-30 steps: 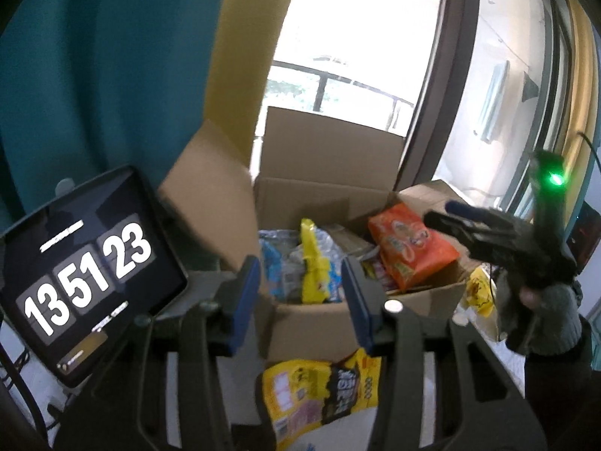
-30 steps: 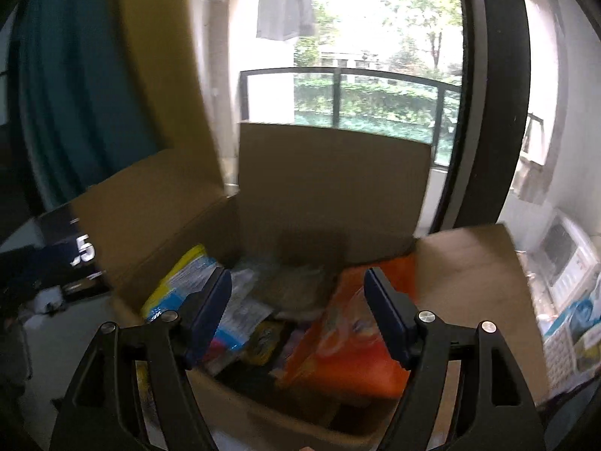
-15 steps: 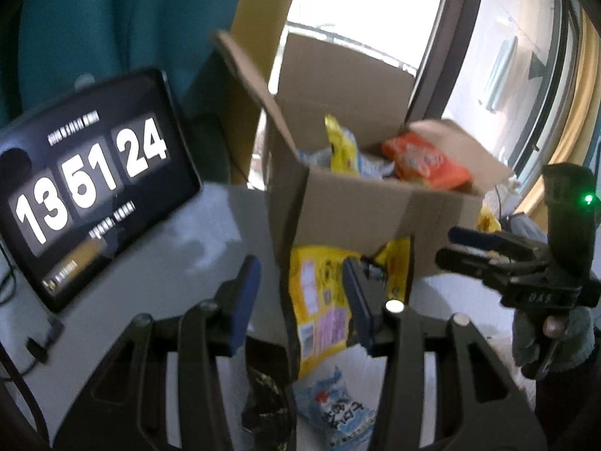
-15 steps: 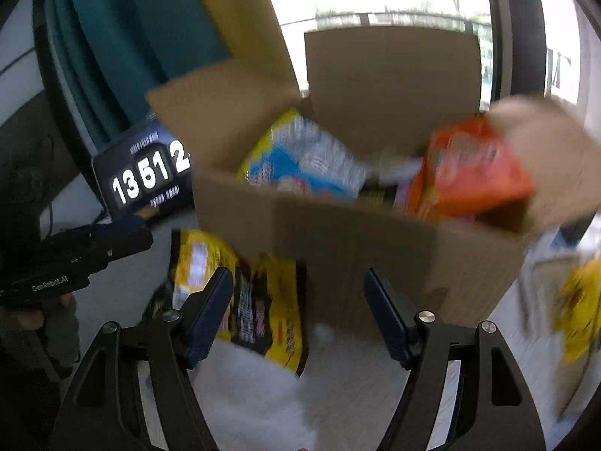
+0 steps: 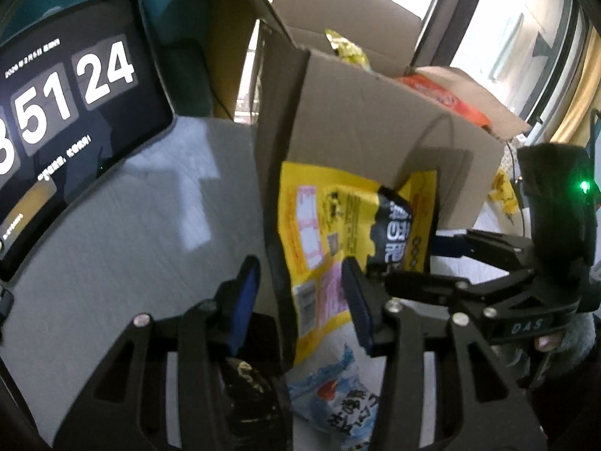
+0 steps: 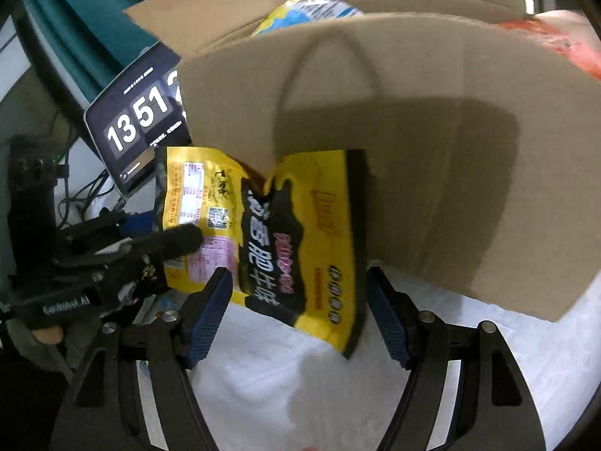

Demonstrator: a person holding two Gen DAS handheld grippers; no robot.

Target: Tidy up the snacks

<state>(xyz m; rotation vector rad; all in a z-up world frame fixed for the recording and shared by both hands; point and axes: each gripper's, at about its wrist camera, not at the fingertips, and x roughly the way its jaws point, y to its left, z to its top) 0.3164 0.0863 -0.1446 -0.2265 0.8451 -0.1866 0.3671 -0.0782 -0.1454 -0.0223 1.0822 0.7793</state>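
A big yellow-and-black snack bag (image 6: pixel 296 240) is propped up against the front wall of an open cardboard box (image 6: pixel 432 143), standing on its lower edge on a white table (image 6: pixel 263 383). The top of the bag is tucked under the box's hanging front flap. More snacks are piled inside the box: an orange pack (image 5: pixel 443 94) at the right side, a yellow one (image 5: pixel 347 50) poking up at the back, and a blue-and-yellow pack (image 6: pixel 311 11) seen over the rim from the right wrist view.

The left gripper (image 5: pixel 300 297) is held just short of the bag's left half with its jaws parted; the bag's left edge shows in the gap, but the blue pads aren't pressing on it as far as can be seen. The right gripper (image 6: pixel 296 314) is spread wide, and the bag's lower right part is framed between its fingers with clear space at both sides, so nothing is gripped there either.

In front of the bag, on the table, a light-blue pack (image 5: pixel 338 398) with red and dark print is lying flat, and a dark packet (image 5: pixel 248 387) is seen beneath the left gripper's fingers. A tablet (image 5: pixel 64 112) showing a flip clock is leaned at the left of the box
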